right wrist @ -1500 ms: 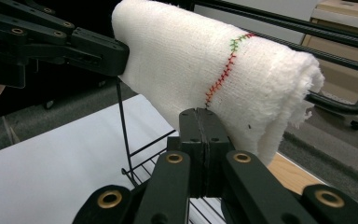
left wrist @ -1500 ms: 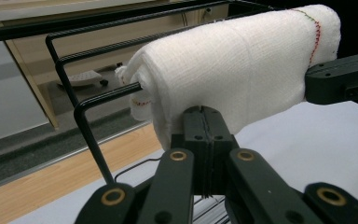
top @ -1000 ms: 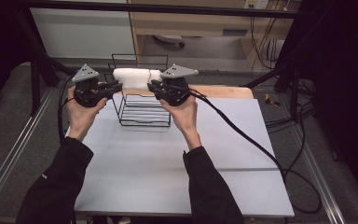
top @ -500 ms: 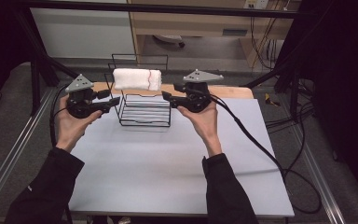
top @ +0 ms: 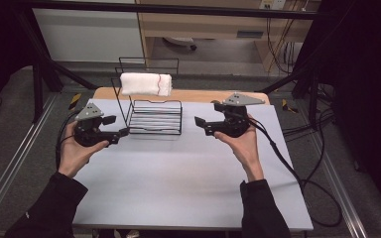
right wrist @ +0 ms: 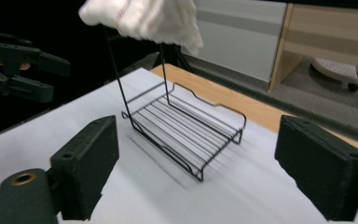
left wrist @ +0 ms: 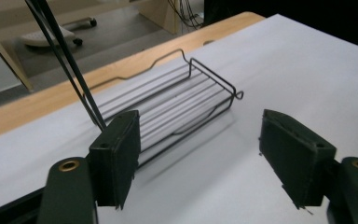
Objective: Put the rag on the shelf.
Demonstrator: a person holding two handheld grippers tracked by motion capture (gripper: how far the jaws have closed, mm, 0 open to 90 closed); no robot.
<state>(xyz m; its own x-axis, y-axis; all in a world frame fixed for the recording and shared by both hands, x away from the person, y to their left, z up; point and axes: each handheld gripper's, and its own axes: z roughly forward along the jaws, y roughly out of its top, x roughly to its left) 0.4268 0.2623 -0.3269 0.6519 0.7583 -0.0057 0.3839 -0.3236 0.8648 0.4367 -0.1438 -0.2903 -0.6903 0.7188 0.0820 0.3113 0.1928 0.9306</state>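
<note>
Flanking the black wire rack point(top: 155, 115), the left claw point(top: 120, 134) sits just left of it, jaws spread and empty. A folded white towel point(top: 146, 84) lies over the rack's top rail; it looks soft and light, best pinched at a hanging edge. Right of the rack, the right claw point(top: 199, 122) gapes empty too. The white desk point(top: 178, 178) looks smooth; behind the rack, grey floor and wooden furniture.

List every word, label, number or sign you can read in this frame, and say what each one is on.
None: no legible text in any view.
A small grey plate on the wooden furniture behind the table may carry a label, but it is too small and blurred to read.
The white towel on the wire rack has a thin red stripe, not lettering.
The left gripper and right gripper bear no readable marks.
</note>
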